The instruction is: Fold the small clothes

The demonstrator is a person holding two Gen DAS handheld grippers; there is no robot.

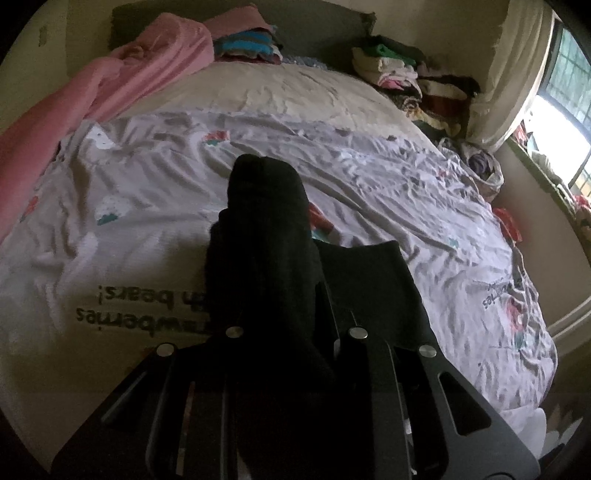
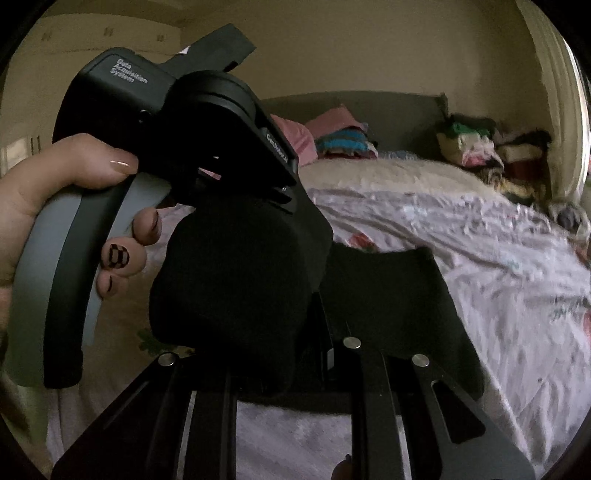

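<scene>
A bed (image 1: 332, 122) is being covered by a crumpled printed sheet (image 1: 369, 206) and backed by a grey headboard (image 1: 314, 33). Cream walls (image 2: 351, 48) are being lit dimly. Daylight is being let in through a window (image 1: 561, 122) at the right, with a pale curtain (image 1: 513, 74) being hung beside it.

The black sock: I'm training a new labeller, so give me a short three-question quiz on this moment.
1. True or false: the black fabric sock lies flat on the printed grey bedsheet.
2. Which grippers hold it? A left only, B right only, C both.
3. What colour is the crumpled blanket at the bed's far left?

Key: 1 false, it is held up; 2 C, left gripper and right gripper; 3 pink.
</scene>
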